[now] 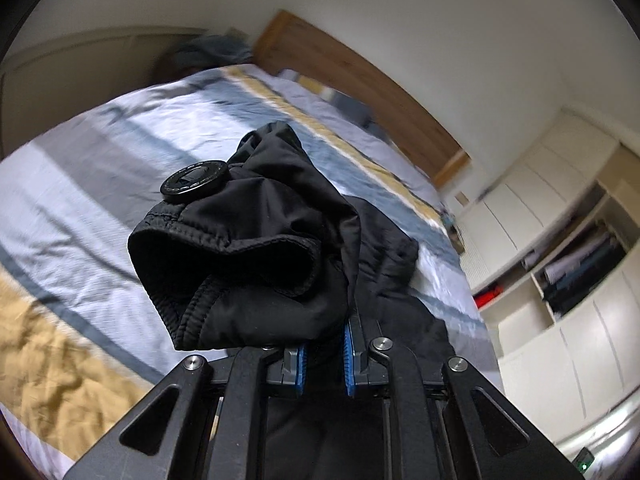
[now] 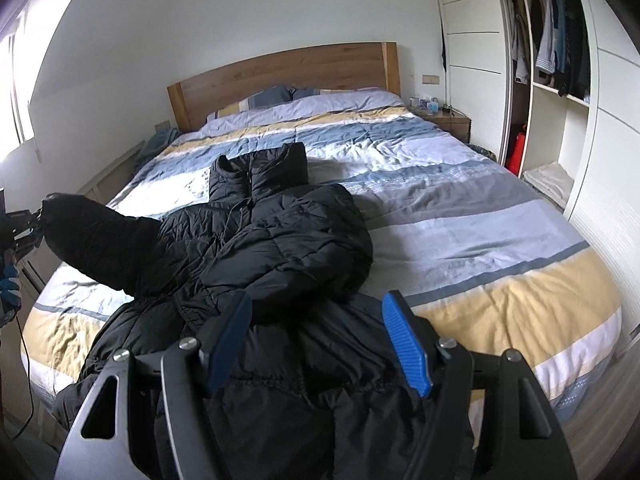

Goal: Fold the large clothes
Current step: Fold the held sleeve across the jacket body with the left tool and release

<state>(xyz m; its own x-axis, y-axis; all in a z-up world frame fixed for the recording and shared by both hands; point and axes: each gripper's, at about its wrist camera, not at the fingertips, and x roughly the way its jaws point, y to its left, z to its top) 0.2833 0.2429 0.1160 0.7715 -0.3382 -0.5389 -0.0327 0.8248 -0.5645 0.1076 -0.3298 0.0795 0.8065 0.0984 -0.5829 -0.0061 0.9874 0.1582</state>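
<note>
A black puffer jacket lies crumpled on the striped bed, collar toward the headboard. Its one sleeve is stretched out to the left and lifted off the bed. My left gripper is shut on that sleeve's cuff, which bunches up before the camera with a round black button on it. In the right wrist view the left gripper shows at the far left edge, held by a gloved hand. My right gripper hovers open over the jacket's lower part, nothing between its blue pads.
A wooden headboard and pillows stand at the far end. A white wardrobe with open shelves and hanging clothes lines the right side. A nightstand sits beside the bed. A window is at the left.
</note>
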